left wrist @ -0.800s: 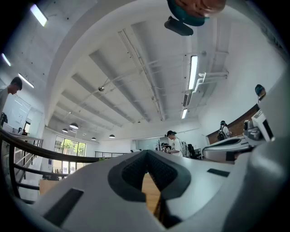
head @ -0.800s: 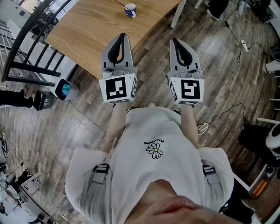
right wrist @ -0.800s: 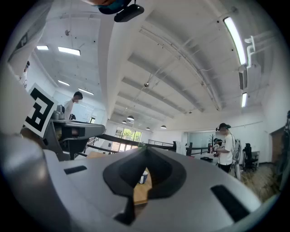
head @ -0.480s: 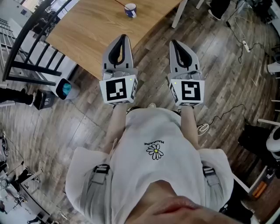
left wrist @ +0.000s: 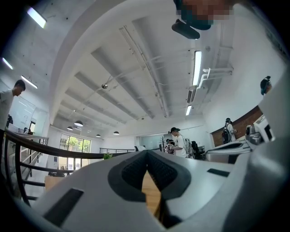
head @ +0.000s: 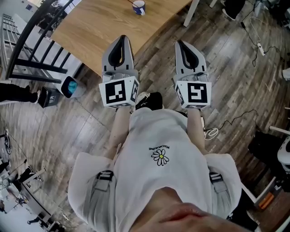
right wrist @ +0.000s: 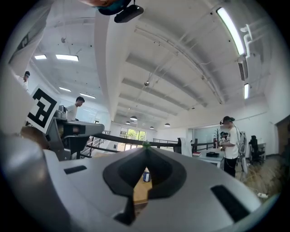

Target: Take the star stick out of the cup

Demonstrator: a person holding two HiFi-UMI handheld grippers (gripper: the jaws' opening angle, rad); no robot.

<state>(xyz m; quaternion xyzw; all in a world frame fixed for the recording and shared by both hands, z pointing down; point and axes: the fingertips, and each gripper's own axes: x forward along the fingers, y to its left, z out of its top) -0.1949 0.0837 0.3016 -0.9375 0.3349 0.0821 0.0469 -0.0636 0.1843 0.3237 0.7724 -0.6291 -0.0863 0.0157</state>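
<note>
A small blue-and-white cup (head: 139,7) stands on the wooden table (head: 104,27) at the top of the head view, with a thin stick leaning out of it; its star is too small to make out. My left gripper (head: 123,38) hangs over the table's near corner, jaws shut and empty. My right gripper (head: 181,43) is level with it over the floor, also shut on nothing. In the left gripper view the tips (left wrist: 146,152) meet with only tabletop behind them. The right gripper (right wrist: 146,150) frames the distant cup (right wrist: 147,176) in the gap below its tips.
A black railing (head: 27,50) runs along the left, with a small bin (head: 69,88) beside it. A white table leg (head: 192,12) stands at the top right, and cables (head: 253,41) lie on the wood floor. My dark shoe (head: 152,100) shows below the grippers. People stand far off.
The table and cup have slid up and to the right in the head view, and a dark shoe has come into sight. Both grippers stay shut, side by side.
</note>
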